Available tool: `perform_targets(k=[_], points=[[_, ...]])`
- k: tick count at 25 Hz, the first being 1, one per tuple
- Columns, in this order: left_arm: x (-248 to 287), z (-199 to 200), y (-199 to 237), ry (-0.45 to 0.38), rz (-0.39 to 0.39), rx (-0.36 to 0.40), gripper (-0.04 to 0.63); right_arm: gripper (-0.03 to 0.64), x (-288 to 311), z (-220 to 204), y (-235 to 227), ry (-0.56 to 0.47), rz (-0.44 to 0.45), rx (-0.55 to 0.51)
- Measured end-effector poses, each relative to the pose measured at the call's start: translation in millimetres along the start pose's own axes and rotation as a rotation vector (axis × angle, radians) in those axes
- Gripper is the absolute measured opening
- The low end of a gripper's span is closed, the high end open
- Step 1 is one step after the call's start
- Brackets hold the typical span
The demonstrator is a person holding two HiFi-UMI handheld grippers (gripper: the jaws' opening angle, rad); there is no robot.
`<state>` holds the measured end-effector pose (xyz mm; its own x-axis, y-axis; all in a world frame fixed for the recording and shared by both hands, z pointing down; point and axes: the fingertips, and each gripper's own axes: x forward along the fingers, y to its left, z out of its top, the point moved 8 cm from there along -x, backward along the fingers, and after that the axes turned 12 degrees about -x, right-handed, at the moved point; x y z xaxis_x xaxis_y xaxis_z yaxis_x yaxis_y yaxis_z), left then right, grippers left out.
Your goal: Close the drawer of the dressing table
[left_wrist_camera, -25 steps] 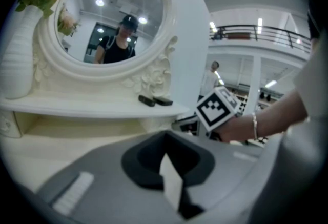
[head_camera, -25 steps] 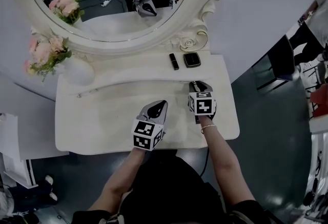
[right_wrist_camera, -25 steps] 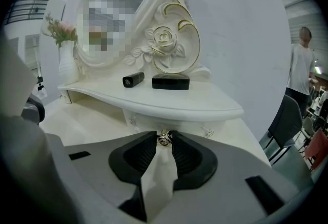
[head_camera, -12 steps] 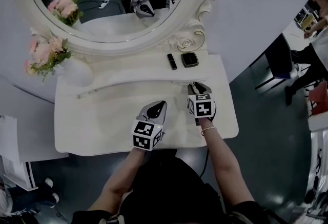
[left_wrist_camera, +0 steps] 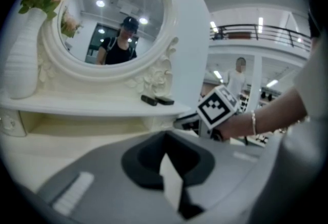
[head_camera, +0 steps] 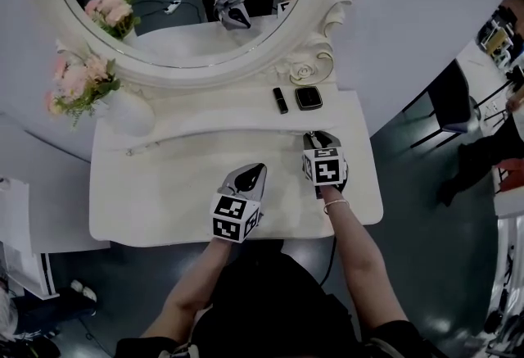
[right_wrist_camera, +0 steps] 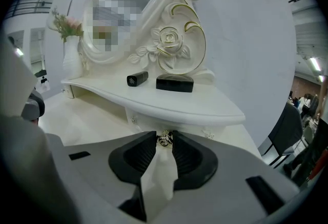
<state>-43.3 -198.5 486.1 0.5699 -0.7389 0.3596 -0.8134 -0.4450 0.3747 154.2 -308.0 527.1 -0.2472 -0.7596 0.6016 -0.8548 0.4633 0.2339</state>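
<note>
The white dressing table has a raised shelf under an oval mirror. A small metal drawer knob sits on the white drawer front just below the shelf's front edge. My right gripper reaches under the shelf at the right, and its closing jaws pinch the knob between their tips. How far the drawer stands out is not clear. My left gripper hovers over the middle of the lower tabletop, pointing at the shelf. Its tips meet with nothing between them.
A black lipstick and a black compact lie on the shelf near the mirror's carved base. A white vase of pink flowers stands at the shelf's left end. A dark chair stands on the floor to the right.
Both grippers stay where they were. Only the head view has shifted slightly, and people at the right edge have moved.
</note>
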Motion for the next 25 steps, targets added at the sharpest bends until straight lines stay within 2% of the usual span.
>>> perform_targets(k=[4,9,18,25], points=[[-0.4,-0.5,-0.2,-0.002,0.002,-0.001,0.005,0.091,-0.5,-0.6,1.4,-0.001,-0.006,-0.005],[2.2,-1.1,-1.8,0.000,-0.006,-0.003,0.005,0.141,-6.1,2.2,5.9,-0.035,0.019,0.004],[6.9,-1.5,-10.3,0.005,-0.036,0.009,0.005,0.140,-38.0,-3.8,12.1,-0.081,0.009,0.029],[9.5,-2.0,-12.2,0.006,-0.053,0.015,0.005,0.106,-65.5,-12.1,21.8,-0.118,0.001,0.062]])
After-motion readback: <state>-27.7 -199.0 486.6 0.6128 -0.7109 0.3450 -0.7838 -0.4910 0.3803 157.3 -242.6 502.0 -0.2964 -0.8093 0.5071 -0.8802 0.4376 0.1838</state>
